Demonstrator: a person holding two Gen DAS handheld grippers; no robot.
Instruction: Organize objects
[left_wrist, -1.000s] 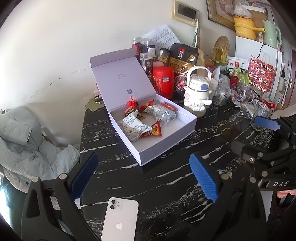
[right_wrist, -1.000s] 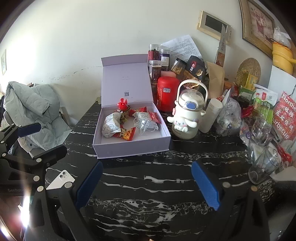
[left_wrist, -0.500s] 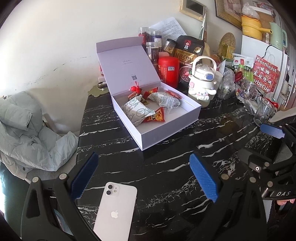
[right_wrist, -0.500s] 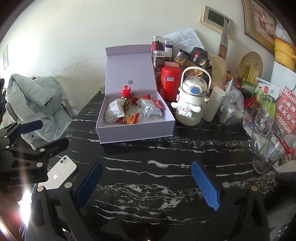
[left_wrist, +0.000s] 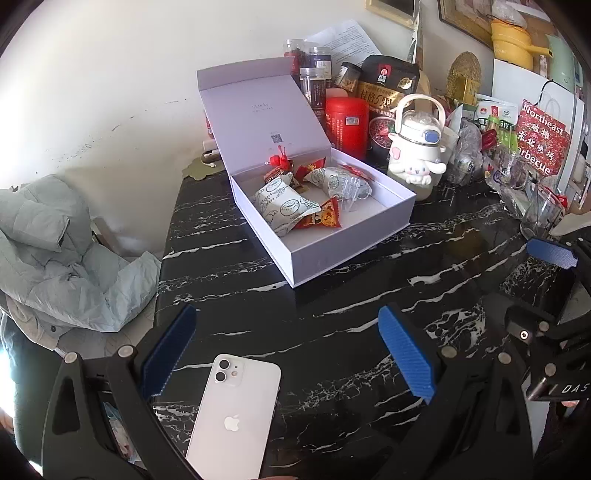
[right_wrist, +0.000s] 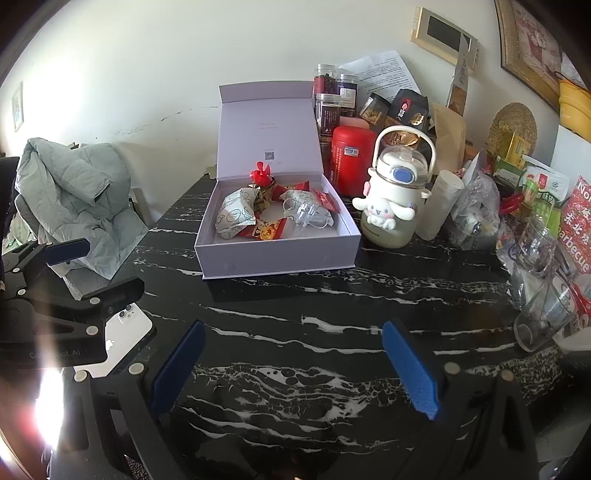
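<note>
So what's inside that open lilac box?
The lilac box holds white printed snack packets, red wrappers, a red ornament and crumpled clear plastic. Whatever lies beneath that pile is covered; the near half of the floor looks bare.

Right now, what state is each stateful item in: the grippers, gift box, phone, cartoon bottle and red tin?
left gripper: open, empty
right gripper: open, empty
gift box: lid up, snacks inside
phone: face down, flat on table
cartoon bottle: upright, lid on
red tin: upright, closed
glass cup: tilted, looks empty
</note>
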